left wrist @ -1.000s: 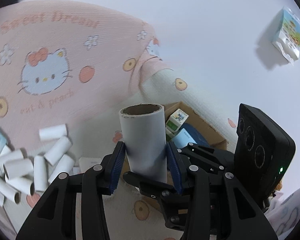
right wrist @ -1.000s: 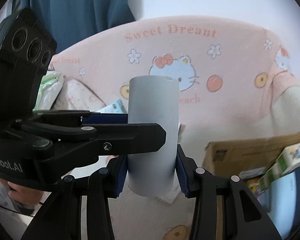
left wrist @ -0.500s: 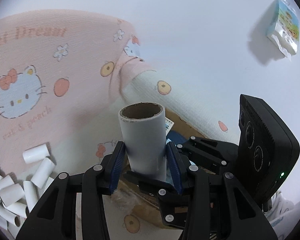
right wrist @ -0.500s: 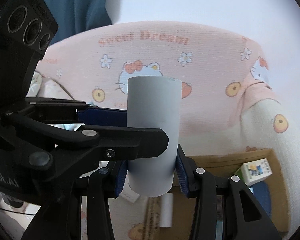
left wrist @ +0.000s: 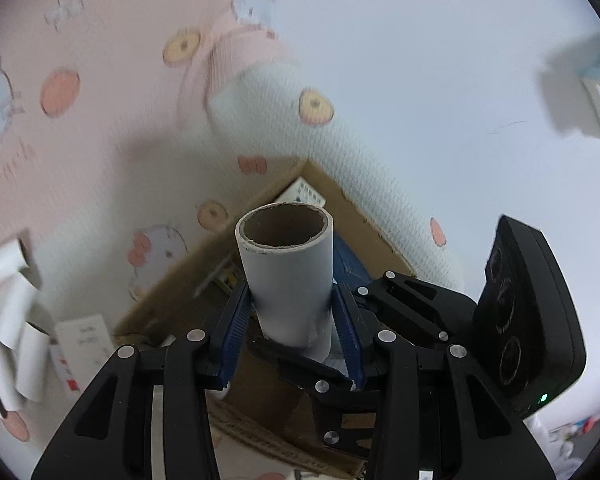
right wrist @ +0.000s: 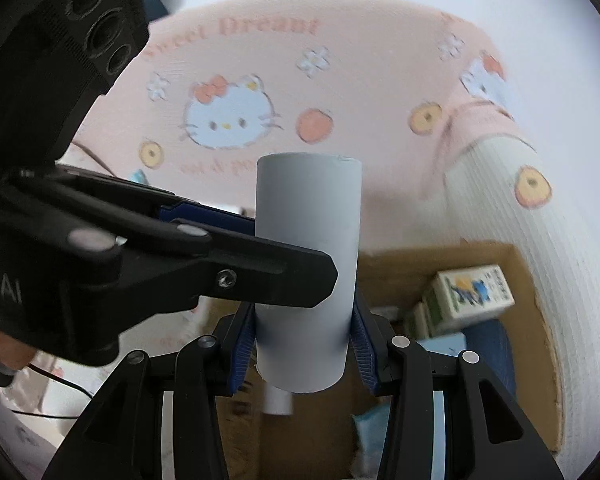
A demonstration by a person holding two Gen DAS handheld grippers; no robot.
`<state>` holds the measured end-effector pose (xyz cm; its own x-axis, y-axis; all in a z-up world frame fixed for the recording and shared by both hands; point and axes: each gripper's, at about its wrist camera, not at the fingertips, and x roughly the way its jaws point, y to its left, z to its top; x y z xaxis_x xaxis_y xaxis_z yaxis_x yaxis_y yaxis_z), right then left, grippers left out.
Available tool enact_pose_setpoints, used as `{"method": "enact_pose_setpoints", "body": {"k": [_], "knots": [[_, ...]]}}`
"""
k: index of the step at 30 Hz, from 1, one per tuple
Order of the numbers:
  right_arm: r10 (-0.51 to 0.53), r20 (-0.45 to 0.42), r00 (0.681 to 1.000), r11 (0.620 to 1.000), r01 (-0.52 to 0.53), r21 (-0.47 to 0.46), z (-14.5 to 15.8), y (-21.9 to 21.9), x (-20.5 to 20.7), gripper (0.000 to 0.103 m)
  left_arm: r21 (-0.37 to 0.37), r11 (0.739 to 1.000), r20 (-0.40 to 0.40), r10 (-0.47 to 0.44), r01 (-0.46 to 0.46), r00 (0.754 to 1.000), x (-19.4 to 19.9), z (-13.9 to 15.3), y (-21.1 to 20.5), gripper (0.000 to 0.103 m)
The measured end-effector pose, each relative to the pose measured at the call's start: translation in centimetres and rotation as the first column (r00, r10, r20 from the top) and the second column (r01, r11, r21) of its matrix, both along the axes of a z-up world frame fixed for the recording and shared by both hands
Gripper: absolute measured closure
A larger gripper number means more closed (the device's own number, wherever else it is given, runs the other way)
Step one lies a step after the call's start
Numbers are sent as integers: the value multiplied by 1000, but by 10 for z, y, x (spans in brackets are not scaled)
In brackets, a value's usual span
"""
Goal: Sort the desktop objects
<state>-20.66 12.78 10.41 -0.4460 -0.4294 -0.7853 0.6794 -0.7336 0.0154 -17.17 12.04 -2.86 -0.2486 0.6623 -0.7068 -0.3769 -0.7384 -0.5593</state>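
Observation:
One white paper tube with a brown cardboard inside (left wrist: pixel 288 276) stands upright between both pairs of blue pads. My left gripper (left wrist: pixel 292 328) is shut on its lower part. My right gripper (right wrist: pixel 302 344) is shut on the same tube (right wrist: pixel 306 272), from a crossing angle. In the right wrist view the left gripper's fingers (right wrist: pixel 260 268) reach in from the left and clamp the tube's middle. An open cardboard box (left wrist: pixel 172 292) lies just below and behind the tube.
The box (right wrist: pixel 536 280) holds a milk carton (right wrist: pixel 472 292), a blue item (right wrist: pixel 496 356) and a small white tube (right wrist: pixel 278 400). Several loose white tubes (left wrist: pixel 12 320) lie at the left on a pink cartoon-cat blanket (right wrist: pixel 340 80). A white wall rises behind.
Both grippers have carried the tube sideways together, from over the blanket to over the cardboard box. The pile of loose tubes has slid to the left edge. Both grips are unchanged.

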Motion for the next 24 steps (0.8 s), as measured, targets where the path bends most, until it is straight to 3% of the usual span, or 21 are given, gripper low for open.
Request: {"method": "enact_pose_setpoints", "body": {"k": [5,15,24], "knots": [[-18,54,998,1000,18,-6,-18,20,-5,62,15,1000,130,-20,18,991,-9,-24,15,57],[-6,149,989,1000,5,4,-46,34,-10,62,-3,999,271,-31,33,962,-18,-60,26,57],[-11,221,975,1000,11,3,-62,42,-16,61,-108,993,342,1,38,940,-27,-82,40,57]]}}
